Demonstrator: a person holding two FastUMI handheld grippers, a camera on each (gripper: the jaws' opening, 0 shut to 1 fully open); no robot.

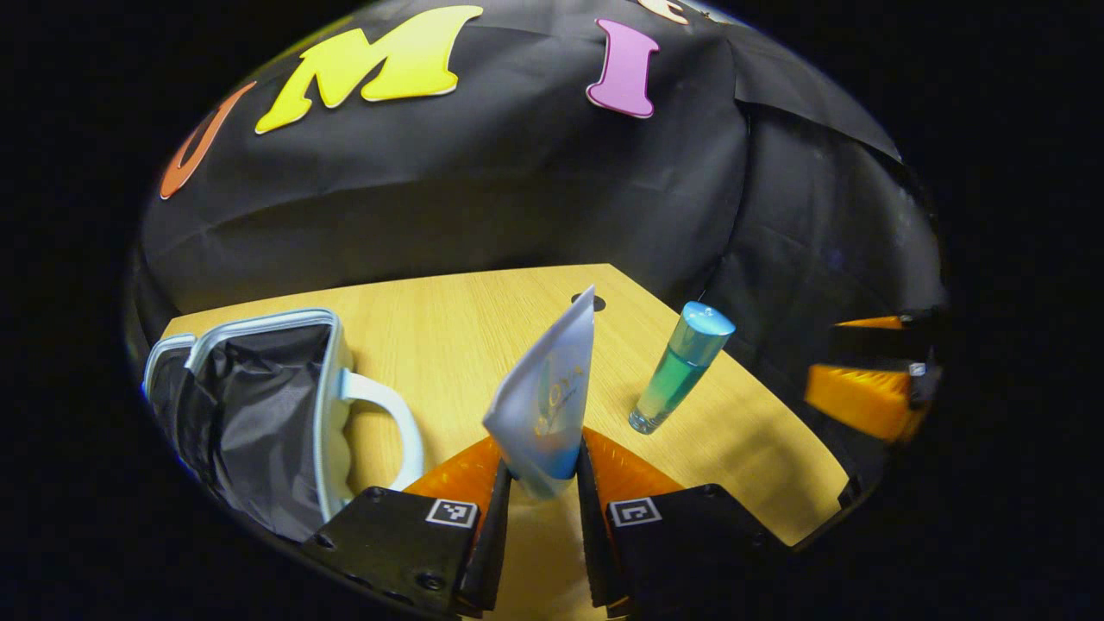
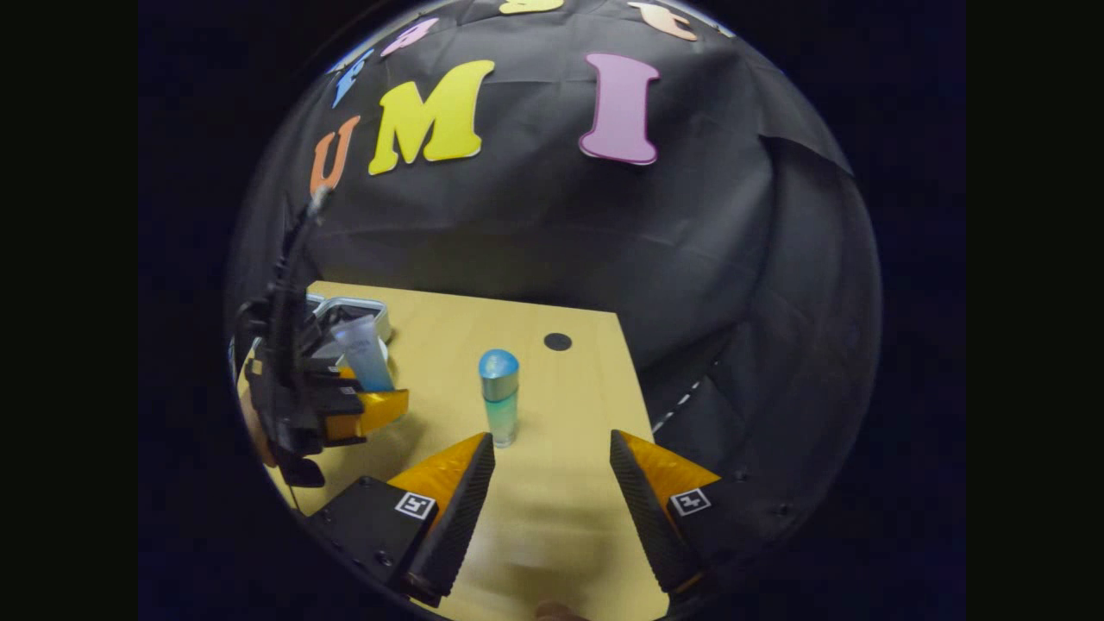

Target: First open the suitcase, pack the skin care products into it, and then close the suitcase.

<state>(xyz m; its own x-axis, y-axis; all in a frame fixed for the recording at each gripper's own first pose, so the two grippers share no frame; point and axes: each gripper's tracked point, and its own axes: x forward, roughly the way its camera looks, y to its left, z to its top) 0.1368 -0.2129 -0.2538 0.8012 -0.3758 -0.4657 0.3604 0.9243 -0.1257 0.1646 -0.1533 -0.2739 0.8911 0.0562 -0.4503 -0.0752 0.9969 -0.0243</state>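
Frosted white tube [image 1: 548, 397] with blue base, teal blue-capped bottle [image 1: 679, 368], pale wood table [image 1: 448, 328].

you have a yellow wooden desk [image 1: 448, 336] in front of you. an open suitcase [image 1: 259, 414] sits on its left side. a green bottle [image 1: 681, 366] with a blue cap stands near the right edge, past a small black dot [image 1: 588, 303].

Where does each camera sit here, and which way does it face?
Left gripper view: rides the left gripper, facing across the table; its fingers clamp a tube, open suitcase left.
Right gripper view: rides the right gripper, open, facing the wall.
Shared: green bottle, table, tube, suitcase.
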